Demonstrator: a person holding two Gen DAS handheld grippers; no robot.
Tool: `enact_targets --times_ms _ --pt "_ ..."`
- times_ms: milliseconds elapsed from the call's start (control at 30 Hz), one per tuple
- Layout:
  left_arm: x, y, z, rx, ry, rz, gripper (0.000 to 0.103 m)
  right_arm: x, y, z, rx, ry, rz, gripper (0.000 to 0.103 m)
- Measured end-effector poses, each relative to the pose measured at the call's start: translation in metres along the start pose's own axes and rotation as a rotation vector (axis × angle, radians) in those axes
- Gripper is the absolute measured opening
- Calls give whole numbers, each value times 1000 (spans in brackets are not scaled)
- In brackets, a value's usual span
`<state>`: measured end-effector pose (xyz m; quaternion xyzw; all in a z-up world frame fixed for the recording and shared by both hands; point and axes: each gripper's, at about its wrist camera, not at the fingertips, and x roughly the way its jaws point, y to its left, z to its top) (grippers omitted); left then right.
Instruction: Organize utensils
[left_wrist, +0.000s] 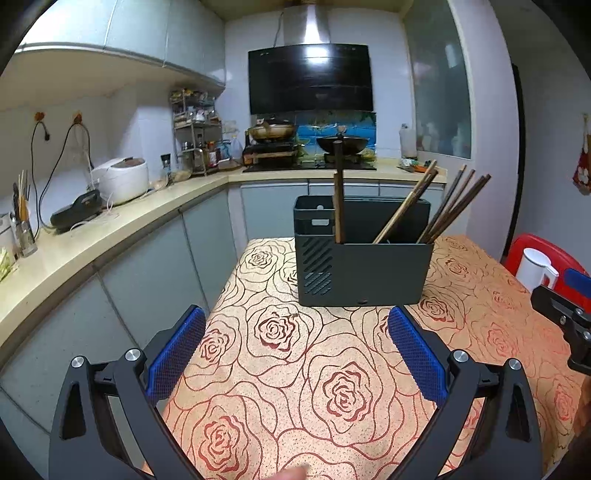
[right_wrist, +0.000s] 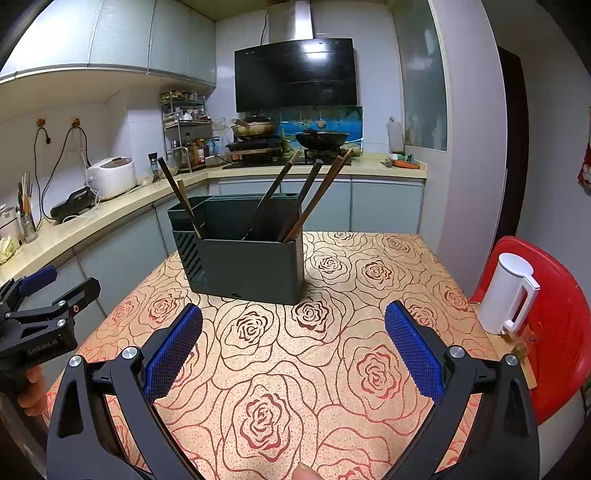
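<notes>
Looks nearly done: all visible chopsticks (right_wrist: 314, 195) stand in the dark holder (right_wrist: 243, 258) mid-counter (right_wrist: 369, 369), none loose on the cloth. Left gripper (left_wrist: 295, 354) and right gripper (right_wrist: 293, 350) both spread wide, empty, short of the holder. Maybe only regrouping by compartment left.

We see a white kettle (right_wrist: 508, 293) on a red chair (right_wrist: 554, 332) beside the table's right edge, a rice cooker (right_wrist: 111, 177) on the countertop (right_wrist: 92, 218), a wok (right_wrist: 321, 140) under the range hood (right_wrist: 295, 74).

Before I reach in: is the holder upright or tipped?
Upright. The holder sits flat on the table, open top up, with chopsticks leaning inside.
</notes>
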<state>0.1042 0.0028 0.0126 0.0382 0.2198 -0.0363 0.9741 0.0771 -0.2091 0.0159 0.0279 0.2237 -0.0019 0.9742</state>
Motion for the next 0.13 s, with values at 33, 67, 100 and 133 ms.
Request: enact_targets --times_ms 33,67,100,133 --pt "1 1 0 -2 5 -2 96 0 0 0 0 1 1 96" --pt "2 1 0 -4 10 -3 96 1 0 0 0 3 1 96" --pt "2 2 0 -6 13 -3 96 1 0 0 1 4 1 96" --pt "2 3 -1 -8 13 -3 96 1 0 -1 1 5 2 96"
